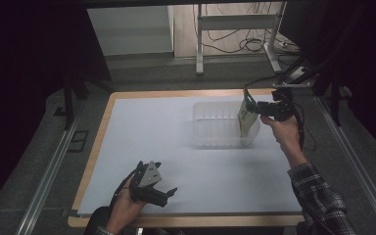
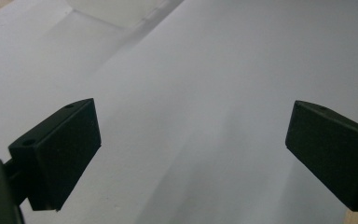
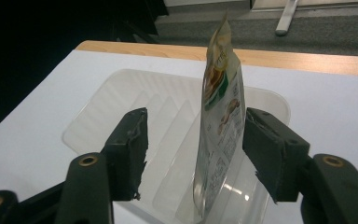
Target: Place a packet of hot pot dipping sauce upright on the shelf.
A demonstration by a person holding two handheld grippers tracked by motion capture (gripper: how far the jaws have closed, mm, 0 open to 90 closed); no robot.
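Right gripper view: right gripper [image 3: 193, 140] jaws open around upright pouch [image 3: 219, 126] in clear tray [image 3: 98, 116]; left gripper [image 2: 191, 154] jaws open over bench [image 2: 214, 70].

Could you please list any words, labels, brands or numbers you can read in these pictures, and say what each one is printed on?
None can be read.
Pouch standing in the clear tray: it carries printed lines and a picture, all too small and blurred to make out.
Grippers, tray, white table sheet: no markings visible.
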